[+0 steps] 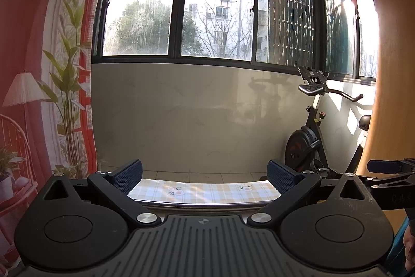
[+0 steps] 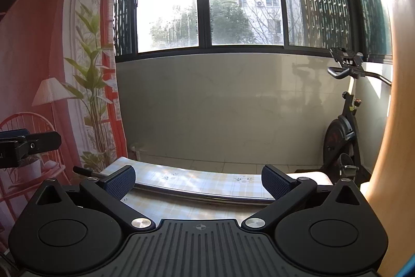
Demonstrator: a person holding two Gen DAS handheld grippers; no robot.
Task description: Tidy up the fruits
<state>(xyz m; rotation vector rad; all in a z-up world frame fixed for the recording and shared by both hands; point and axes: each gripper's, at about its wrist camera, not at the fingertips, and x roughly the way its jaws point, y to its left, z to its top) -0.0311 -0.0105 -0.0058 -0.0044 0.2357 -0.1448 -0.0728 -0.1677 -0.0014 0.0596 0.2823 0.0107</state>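
No fruit shows in either view. My left gripper (image 1: 205, 174) is open and empty, held level above the far edge of a table with a yellow checked floral cloth (image 1: 205, 191). My right gripper (image 2: 198, 179) is open and empty, also above the table's checked cloth (image 2: 197, 183). The right gripper's fingers (image 1: 384, 173) show at the right edge of the left wrist view. The left gripper's fingers (image 2: 28, 143) show at the left edge of the right wrist view. Both cameras point at the room's far wall, so most of the tabletop is hidden below.
A tiled wall under large windows (image 1: 215, 9) stands ahead. An exercise bike (image 1: 316, 131) stands at the right, also in the right wrist view (image 2: 345, 121). A printed backdrop with a plant and lamp (image 1: 39, 69) hangs at the left. An orange curtain (image 1: 394, 69) hangs at the right.
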